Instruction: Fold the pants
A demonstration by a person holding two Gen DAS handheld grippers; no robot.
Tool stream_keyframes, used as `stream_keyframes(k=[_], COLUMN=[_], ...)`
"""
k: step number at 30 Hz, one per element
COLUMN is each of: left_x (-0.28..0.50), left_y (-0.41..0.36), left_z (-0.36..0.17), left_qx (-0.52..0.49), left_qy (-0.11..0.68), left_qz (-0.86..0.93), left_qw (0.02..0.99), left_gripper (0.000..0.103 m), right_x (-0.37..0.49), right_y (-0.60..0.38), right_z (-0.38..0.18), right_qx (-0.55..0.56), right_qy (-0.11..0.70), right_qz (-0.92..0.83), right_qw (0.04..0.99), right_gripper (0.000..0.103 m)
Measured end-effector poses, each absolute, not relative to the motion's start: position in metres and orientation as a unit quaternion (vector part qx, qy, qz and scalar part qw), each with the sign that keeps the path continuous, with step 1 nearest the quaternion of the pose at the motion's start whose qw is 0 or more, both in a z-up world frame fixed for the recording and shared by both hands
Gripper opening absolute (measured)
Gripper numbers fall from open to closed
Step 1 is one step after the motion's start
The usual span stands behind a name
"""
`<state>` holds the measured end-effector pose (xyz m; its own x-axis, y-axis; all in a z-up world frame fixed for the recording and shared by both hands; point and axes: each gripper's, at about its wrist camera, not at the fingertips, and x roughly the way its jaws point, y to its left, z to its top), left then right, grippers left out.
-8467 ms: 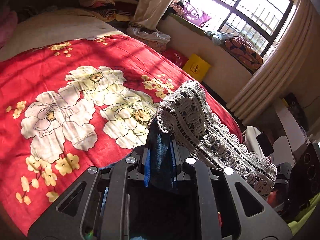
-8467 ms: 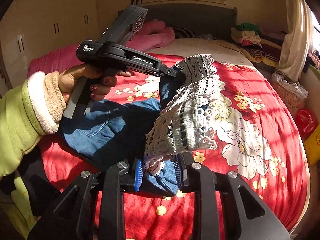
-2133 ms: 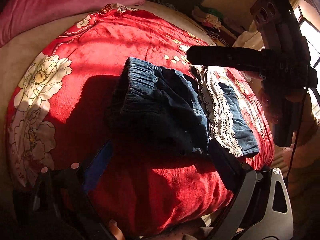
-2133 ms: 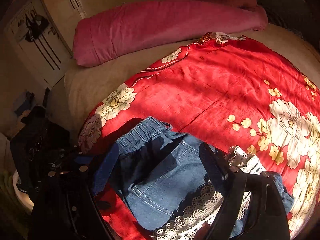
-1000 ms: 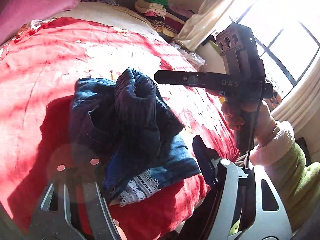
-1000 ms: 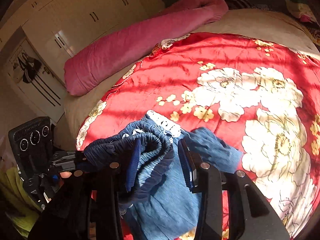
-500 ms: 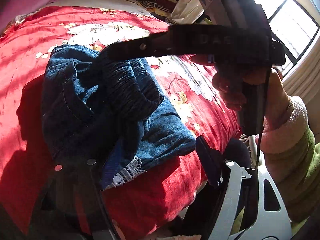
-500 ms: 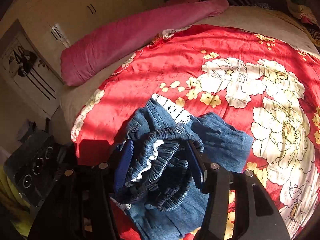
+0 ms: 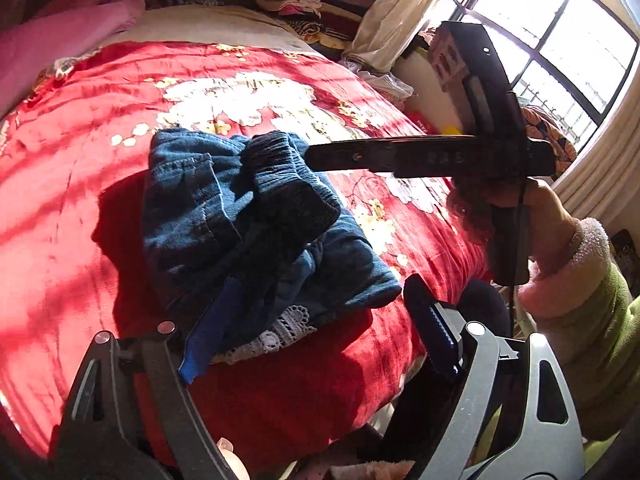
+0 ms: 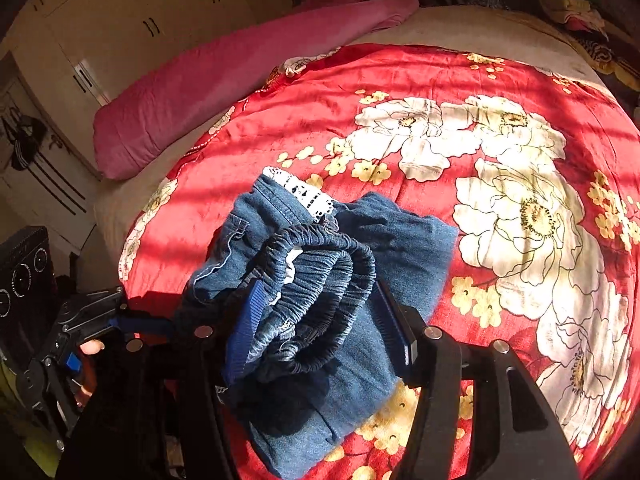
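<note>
Pants (image 10: 320, 312) lie bunched (lace trim showing), both grippers (image 9: 316, 332) (image 10: 316, 320) spread wide, gripping nothing.

Strong sunlight enters through the overexposed window (image 9: 560, 36), striping the red bedspread (image 9: 60, 184) with barred shadows. Both fisheye views bend and darken at the corners; foreground hardware lies in deep shade.

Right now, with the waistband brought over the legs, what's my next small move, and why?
Probably ease the right gripper straight back off the waistband. Its jaws stand apart around the loose, bunched elastic, which already lies on the folded pants; the left gripper is open beside the lace hem.
</note>
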<state>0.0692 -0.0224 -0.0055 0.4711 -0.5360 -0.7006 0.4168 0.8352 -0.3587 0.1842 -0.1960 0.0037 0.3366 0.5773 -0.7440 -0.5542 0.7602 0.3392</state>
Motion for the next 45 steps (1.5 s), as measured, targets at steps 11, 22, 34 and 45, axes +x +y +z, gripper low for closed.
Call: stream_keyframes(k=[11,22,34,45], left_x=[0.070,0.085,0.111,0.135], left_y=[0.002,0.011,0.021,0.022], left_z=[0.026,0.018,-0.018,-0.046], left_qx=[-0.033,-0.029,-0.059,-0.084], left_qy=[0.399,0.401,0.434,0.461], left_qz=[-0.213,-0.171,-0.146,-0.149], left_qw=[0.891,0.899,0.887,0.871], left_gripper=[0.089,0.093,0.093,0.093], right_x=[0.139,0.113,0.112,0.127], right_y=[-0.233,-0.236,-0.231,-0.213], right_z=[0.054,0.044,-0.007,-0.049], right_qx=[0.046,0.051,0.042,0.034], right_qy=[0.387,0.374,0.419,0.466], right_qz=[0.320,0.275,0.228,0.217], right_qw=[0.863,0.884,0.878,0.857], right_gripper=[0.079,0.092,0.093,0.092])
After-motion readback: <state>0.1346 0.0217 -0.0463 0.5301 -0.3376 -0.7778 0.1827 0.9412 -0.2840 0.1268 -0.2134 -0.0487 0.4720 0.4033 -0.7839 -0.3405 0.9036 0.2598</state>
